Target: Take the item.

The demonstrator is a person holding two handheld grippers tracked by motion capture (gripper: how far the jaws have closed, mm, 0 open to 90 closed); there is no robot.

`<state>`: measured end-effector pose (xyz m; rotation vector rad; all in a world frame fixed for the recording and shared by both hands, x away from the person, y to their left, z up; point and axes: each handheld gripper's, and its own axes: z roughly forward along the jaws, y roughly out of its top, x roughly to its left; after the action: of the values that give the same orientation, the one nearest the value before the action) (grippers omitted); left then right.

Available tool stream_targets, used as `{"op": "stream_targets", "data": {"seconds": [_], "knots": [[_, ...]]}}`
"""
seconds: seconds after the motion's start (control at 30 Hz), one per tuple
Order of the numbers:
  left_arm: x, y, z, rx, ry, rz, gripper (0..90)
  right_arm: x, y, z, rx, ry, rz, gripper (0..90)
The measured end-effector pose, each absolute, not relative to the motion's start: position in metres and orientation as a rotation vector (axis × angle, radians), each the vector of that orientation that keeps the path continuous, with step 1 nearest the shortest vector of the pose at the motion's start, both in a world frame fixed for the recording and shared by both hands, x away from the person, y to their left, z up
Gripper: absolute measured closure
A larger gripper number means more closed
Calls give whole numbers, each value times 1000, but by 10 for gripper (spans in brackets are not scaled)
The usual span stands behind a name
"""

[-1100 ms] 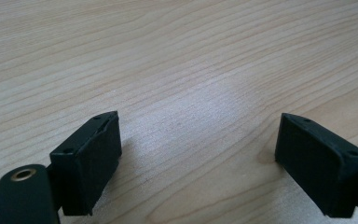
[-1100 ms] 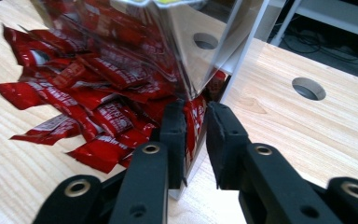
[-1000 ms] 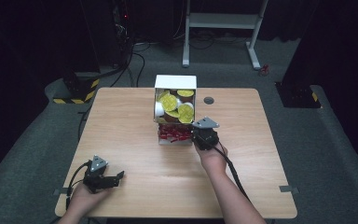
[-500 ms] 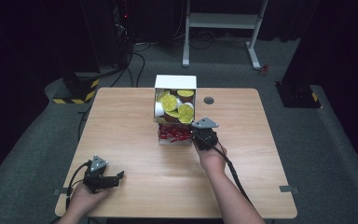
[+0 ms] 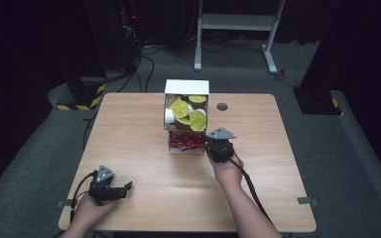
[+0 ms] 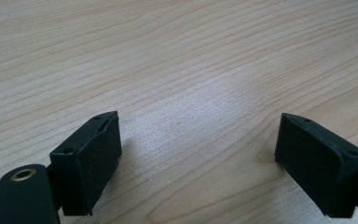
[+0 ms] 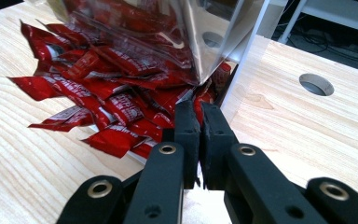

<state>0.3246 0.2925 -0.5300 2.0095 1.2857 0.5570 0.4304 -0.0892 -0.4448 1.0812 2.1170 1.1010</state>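
red packets (image 7: pixel 107 105) | white box (image 5: pixel 186 87) | yellow lids, seemingly (image 5: pixel 180 106) | pale woodgrain table (image 5: pixel 129 129)

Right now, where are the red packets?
The red packets lie mid-table in the high view, in the white dispenser's bottom tray, beside the right tool.

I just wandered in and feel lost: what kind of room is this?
Probably a lab or recording studio: a lone wooden table amid black curtains, cables across grey carpet, and a white box of yellow-lidded cups and red packets set up for practice.
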Motion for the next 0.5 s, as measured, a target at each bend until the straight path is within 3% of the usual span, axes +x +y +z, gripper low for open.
{"op": "stream_targets", "data": {"seconds": [0.5], "knots": [[325,293,-530,2012,1284,559,147,411,-97,-440,1066,2105,1148,871]]}}
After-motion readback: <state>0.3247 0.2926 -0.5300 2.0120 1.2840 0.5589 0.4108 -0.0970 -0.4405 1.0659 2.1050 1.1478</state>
